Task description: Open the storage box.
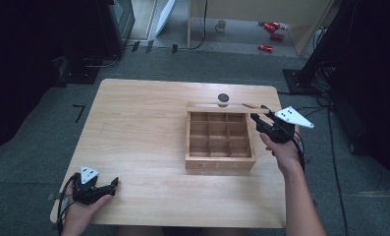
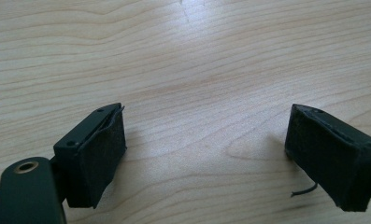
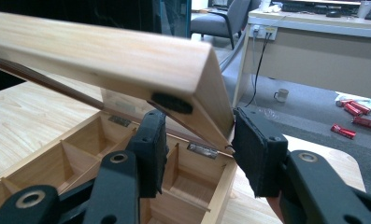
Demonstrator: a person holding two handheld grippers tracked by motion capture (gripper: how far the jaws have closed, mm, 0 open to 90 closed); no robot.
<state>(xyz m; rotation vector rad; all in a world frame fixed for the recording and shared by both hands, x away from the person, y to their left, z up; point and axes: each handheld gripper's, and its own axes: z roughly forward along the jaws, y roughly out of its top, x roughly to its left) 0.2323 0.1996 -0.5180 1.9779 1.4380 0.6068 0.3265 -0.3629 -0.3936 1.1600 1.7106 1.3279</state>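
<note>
Nine compartments exposed, lid partly raised.
Right of centre on the table (image 1: 143, 128), the wooden box (image 1: 220, 164) has its lid (image 3: 127, 56) tilted up; the right gripper (image 3: 199, 140) straddles the lid's corner with jaws part-open, contact unclear. Whether the lid is going up or down cannot be judged. The left gripper (image 2: 206, 144) rests wide open and empty at the table's near-left edge.

Red cans (image 1: 270, 30) and a mug (image 1: 221, 25) lie on the floor beyond the table (image 1: 133, 128).
</note>
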